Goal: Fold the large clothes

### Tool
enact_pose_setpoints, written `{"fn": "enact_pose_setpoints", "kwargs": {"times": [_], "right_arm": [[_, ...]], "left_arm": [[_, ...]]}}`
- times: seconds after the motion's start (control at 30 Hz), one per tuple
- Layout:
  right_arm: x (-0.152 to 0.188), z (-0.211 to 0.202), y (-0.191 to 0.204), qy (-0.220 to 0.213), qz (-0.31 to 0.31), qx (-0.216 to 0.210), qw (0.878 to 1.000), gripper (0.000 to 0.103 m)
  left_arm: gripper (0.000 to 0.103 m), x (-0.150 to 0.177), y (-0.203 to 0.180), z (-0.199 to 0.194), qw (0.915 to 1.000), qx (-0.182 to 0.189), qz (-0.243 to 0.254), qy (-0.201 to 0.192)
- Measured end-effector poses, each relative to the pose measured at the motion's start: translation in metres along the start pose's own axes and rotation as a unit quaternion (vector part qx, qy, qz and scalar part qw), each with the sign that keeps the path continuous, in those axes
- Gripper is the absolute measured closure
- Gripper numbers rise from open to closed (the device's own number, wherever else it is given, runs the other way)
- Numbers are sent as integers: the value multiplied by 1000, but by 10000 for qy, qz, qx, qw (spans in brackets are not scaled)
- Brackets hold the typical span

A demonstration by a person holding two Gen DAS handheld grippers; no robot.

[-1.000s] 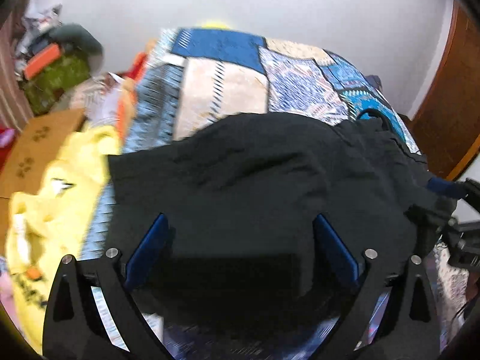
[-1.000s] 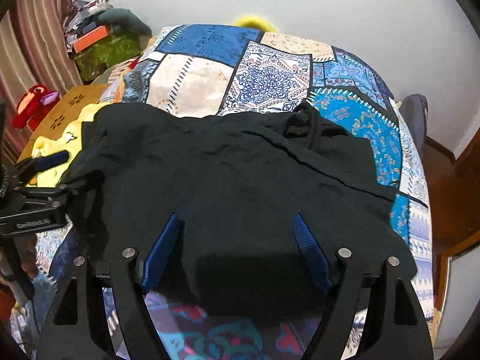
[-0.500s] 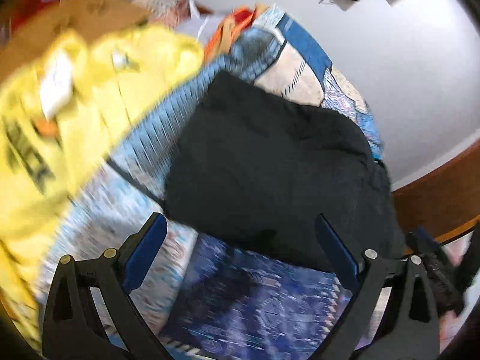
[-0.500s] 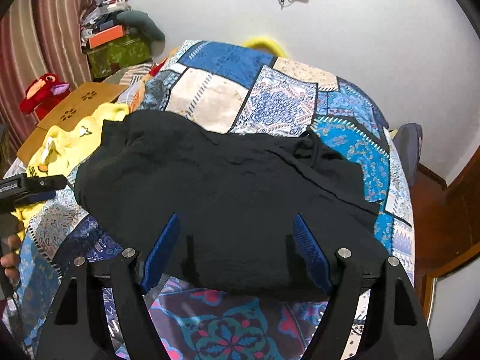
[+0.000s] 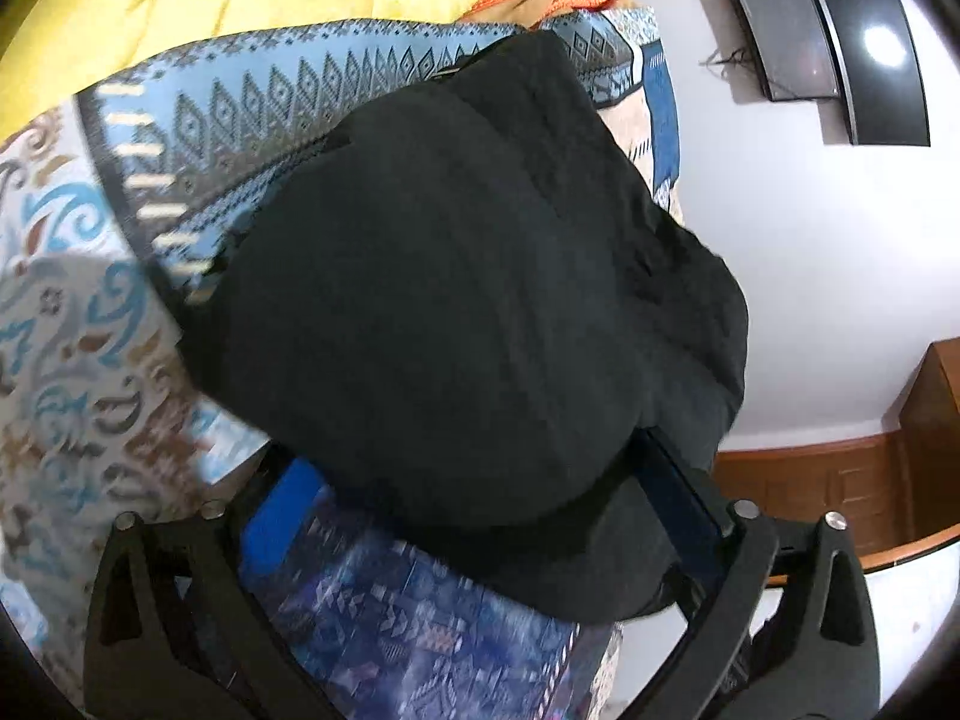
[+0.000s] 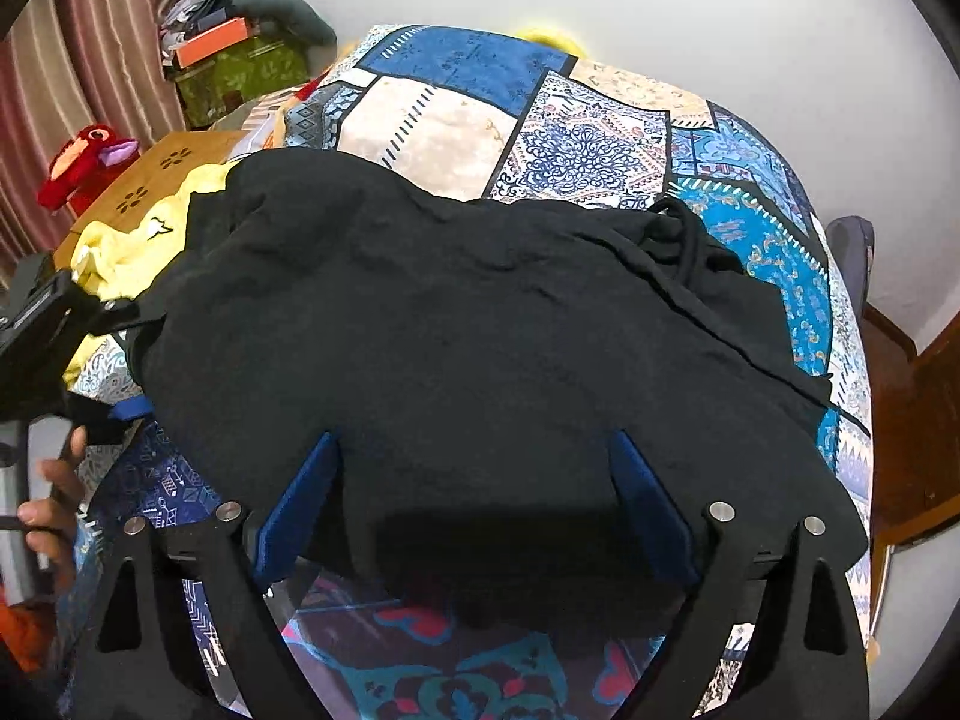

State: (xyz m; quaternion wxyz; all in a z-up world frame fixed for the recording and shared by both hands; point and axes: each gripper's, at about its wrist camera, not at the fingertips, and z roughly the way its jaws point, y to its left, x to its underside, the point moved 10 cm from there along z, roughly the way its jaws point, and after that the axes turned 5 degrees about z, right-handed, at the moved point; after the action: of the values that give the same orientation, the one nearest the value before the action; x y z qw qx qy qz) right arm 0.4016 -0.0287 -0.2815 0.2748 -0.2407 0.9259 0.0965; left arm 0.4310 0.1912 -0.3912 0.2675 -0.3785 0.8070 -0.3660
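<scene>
A bed [image 6: 432, 126] under a patchwork cover of blue, cream and teal panels fills both views, its far edge against a white wall [image 6: 750, 18]; across the near half of the bed lies the black garment [image 6: 480, 336], spread wide with a drawstring loop showing toward its far right corner and its near hem hanging over the bed's near edge; in the left wrist view the same black garment [image 5: 468, 300] sits tilted in the picture, bunched into a rounded mass on the cover. A yellow garment [image 6: 132, 240] lies at the bed's left edge, just beside the black one, with a wooden board [image 6: 150, 174] behind it and a red soft toy [image 6: 84, 162] further left against striped curtains; a dark screen [image 5: 864, 42] hangs on the wall. The right gripper [image 6: 474, 498] hangs over the near hem with its blue-padded fingers [image 6: 300, 498] spread wide, having just opened further; black cloth lies between them but the pads do not press on it. The left gripper [image 5: 480, 510] meets the garment's near left corner, its fingers [image 5: 282, 498] also spread, cloth draped over the right one and lying between the two without being pinched. A hand [image 6: 54, 510] shows at the left edge of the right wrist view, on the handle of the left gripper.
</scene>
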Motion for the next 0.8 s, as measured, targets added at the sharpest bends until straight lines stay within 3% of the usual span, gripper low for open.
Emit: {"fn": "enact_pose_setpoints", "kwargs": {"times": [0.3, 0.5, 0.57, 0.63, 0.7, 0.8], "right_arm": [[2, 5, 1, 116, -65, -6, 9999, 11], [4, 6, -3, 200, 87, -106, 9997, 11], [4, 6, -3, 228, 185, -90, 9995, 11], [3, 3, -3, 243, 285, -23, 9993, 13], [2, 0, -2, 299, 330, 68, 9990, 15], [-3, -11, 9, 358, 397, 10, 9986, 16]], "left_arm": [[0, -34, -3, 28, 9988, 99, -105, -466], [2, -54, -3, 42, 9971, -269, -287, -654], [13, -61, -4, 42, 9968, -308, -318, -660], [35, -66, 1, 36, 9958, -133, -578, -694], [47, -65, 5, 27, 9949, -25, -731, -701], [58, -67, 0, 4, 9942, -451, -435, -870]]}}
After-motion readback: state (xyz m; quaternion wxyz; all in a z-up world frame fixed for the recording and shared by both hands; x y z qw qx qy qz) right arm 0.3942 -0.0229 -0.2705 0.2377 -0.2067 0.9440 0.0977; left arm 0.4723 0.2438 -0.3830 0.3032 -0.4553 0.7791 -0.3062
